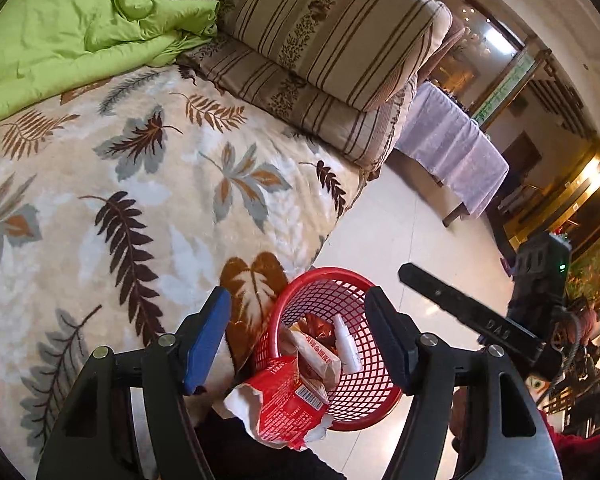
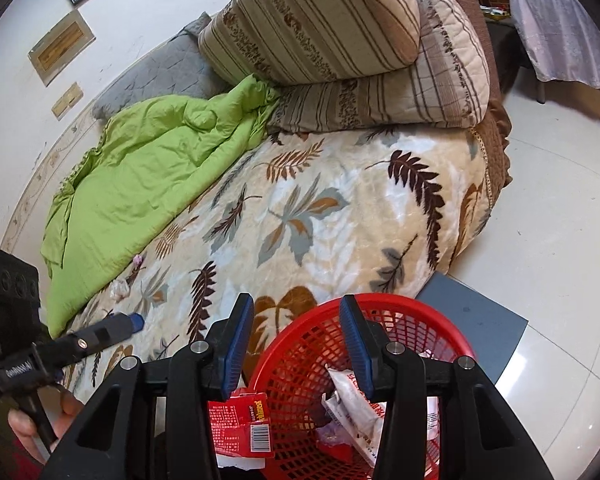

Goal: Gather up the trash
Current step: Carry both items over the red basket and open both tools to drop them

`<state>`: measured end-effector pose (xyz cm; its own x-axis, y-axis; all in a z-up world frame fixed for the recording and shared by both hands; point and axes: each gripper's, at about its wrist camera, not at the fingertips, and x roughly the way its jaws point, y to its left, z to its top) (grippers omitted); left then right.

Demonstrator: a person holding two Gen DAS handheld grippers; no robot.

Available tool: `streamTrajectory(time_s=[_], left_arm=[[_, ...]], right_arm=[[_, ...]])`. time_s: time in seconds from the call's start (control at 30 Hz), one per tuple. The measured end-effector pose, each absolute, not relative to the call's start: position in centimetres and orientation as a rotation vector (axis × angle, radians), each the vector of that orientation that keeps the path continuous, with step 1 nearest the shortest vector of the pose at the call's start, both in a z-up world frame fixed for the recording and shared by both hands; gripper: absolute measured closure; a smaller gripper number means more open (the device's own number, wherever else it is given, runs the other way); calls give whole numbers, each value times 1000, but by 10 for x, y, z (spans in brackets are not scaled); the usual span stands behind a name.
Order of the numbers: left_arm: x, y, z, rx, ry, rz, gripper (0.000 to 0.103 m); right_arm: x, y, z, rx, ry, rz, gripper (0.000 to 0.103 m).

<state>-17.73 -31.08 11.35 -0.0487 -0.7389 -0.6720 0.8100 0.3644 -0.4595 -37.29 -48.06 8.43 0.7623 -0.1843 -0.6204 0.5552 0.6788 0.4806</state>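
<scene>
We are in the dropping step. Both grippers are above the red basket [image 1: 335, 344], which stands on the floor just beside the bed [image 1: 148, 184]. The left gripper [image 1: 300, 344] has its fingers wide apart and holds nothing. The right gripper [image 2: 296, 348] also has its fingers apart and empty.

A red wrapper [image 1: 288, 404] lies over the near rim of the basket, half inside and half hanging outside. It is not gripped by any finger. Inside the basket we see more trash: a white and orange packet [image 1: 319, 354] and a small white bottle [image 1: 345, 340].

In the right wrist view, some trash is left on the leaf-pattern blanket, near the edge of the green quilt [image 2: 148, 184]: a small pale crumpled piece [image 2: 120, 289] and a small pink thing [image 2: 138, 261]. We cannot tell what they are exactly.

We judge the task is partly done. The next move asks first to push or lift the red wrapper fully into the basket, because it can slide out onto the floor. After this, one gripper must reach across the bed to the small pieces. They are light and lie on soft cloth, so the fingers should close low and gently, without catching the blanket.
</scene>
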Motion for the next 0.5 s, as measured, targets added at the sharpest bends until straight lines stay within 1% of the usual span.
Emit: streamTrajectory(time_s=[0.17,0.4,0.5], left_arm=[[-180,-303,121,113,990,-1253,35],[-187,-290,124,129,973,-1243,35],[-187,-281,127,112,968,-1231,35]], right_arm=[[-375,-477,81,725,568,-438,54],[-392,-470,91,709,550,-449,54],[-397,-464,95,691,551,-441,52]])
